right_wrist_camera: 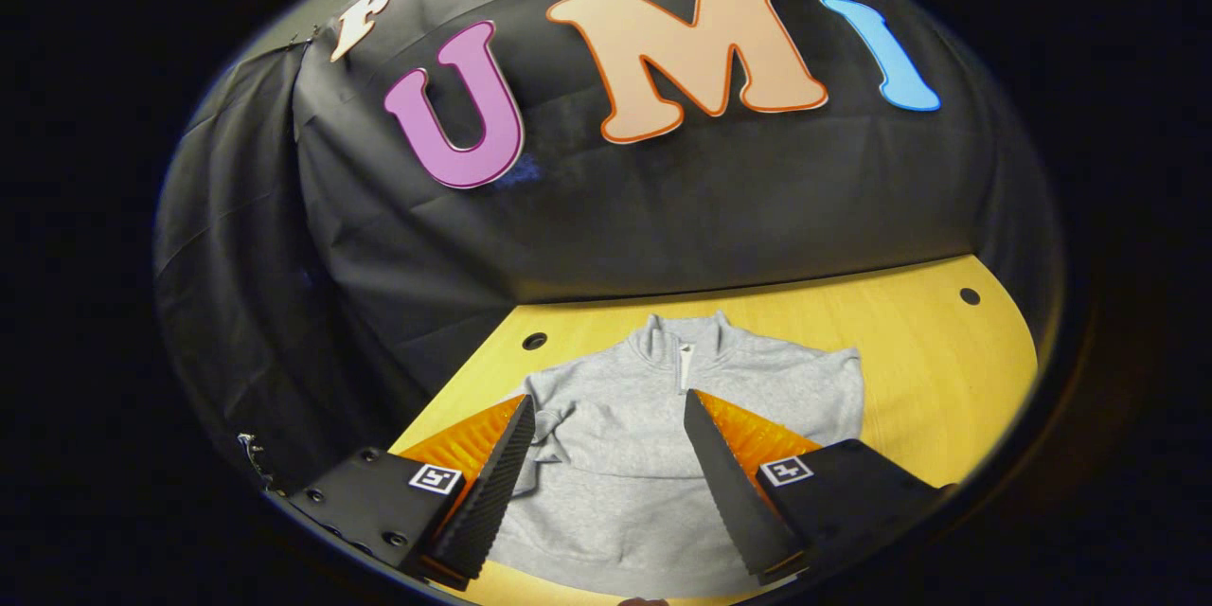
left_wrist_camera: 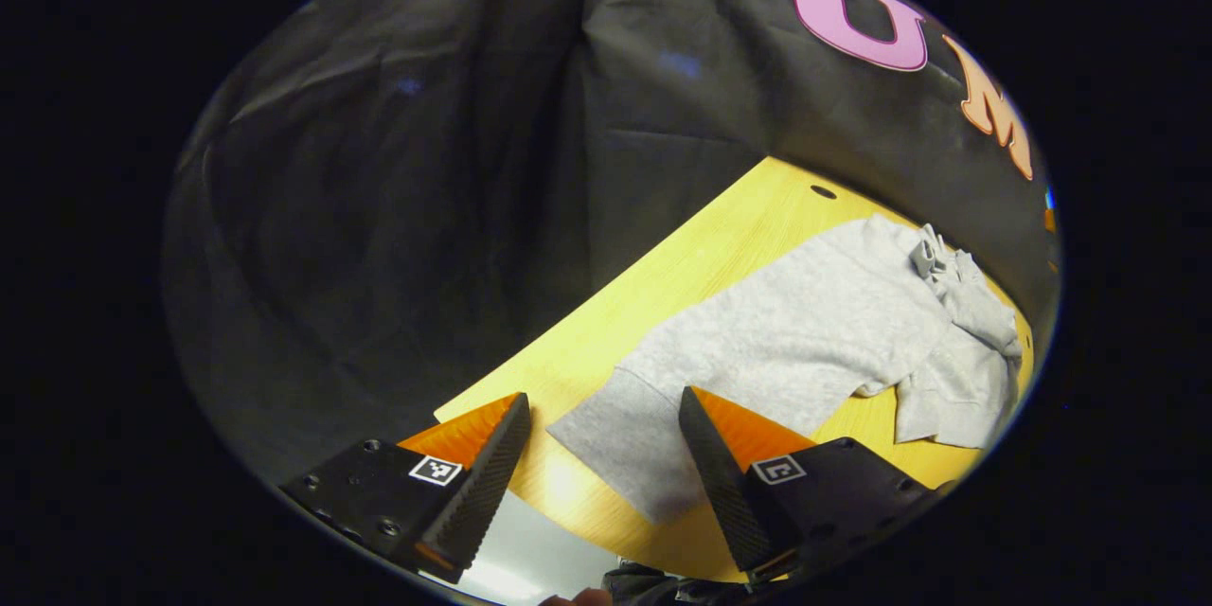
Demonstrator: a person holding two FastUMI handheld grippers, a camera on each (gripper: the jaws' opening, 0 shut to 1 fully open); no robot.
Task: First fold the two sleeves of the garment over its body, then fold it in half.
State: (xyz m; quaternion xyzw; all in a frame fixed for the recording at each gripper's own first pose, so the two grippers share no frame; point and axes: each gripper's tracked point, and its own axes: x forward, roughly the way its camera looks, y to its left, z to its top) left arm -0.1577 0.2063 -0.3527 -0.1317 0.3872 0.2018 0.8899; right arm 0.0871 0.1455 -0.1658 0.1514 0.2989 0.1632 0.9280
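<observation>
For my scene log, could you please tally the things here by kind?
Grey sweatshirt: 1
Wooden table: 1
Claws: 2, left claw and right claw, both open
Total: 4

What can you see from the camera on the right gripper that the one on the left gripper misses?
Right gripper view: the sweater's collar with its short zip, seen front-on, and two holes in the table top.

Left gripper view: the sweater from the side, with a sleeve draped off the far edge of its body, and its hem nearest.

Both: the grey sweater lying on the yellow table, and open jaws holding nothing.
</observation>
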